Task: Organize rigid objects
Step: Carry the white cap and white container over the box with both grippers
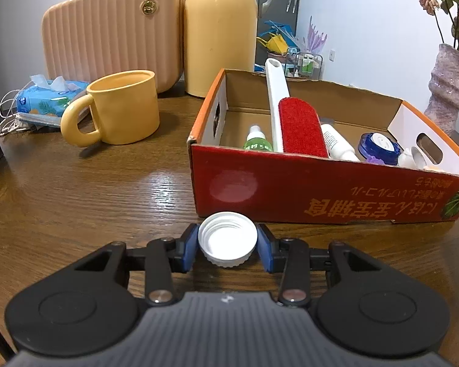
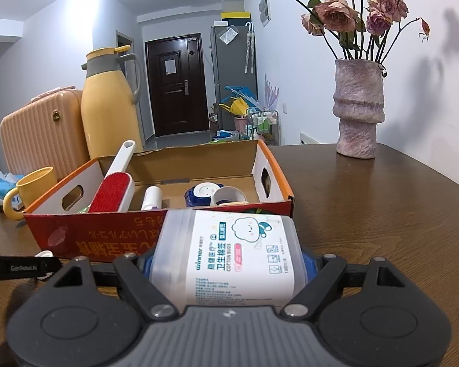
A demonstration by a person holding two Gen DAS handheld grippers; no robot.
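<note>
The left hand-held gripper point(image 1: 227, 244) clamps a white cap point(image 1: 227, 238) on the tabletop point(image 1: 91, 189), the right hand-held gripper point(image 2: 226, 263) grips a cotton-bud tub point(image 2: 226, 253); next, likely, both go into the box point(image 1: 290, 189).

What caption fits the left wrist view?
Left gripper grips a white cap before the red box.

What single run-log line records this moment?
left gripper: shut on white cap | right gripper: shut on cotton-bud jar | red box: ahead, partly filled

Standing on the wooden counter point(image 1: 76, 189): yellow mug point(image 1: 119, 108), yellow thermos point(image 1: 220, 30), ribbed peach case point(image 1: 113, 30), tissue pack point(image 1: 42, 98), pink vase point(image 2: 358, 107) of dried roses point(image 2: 336, 12).
</note>
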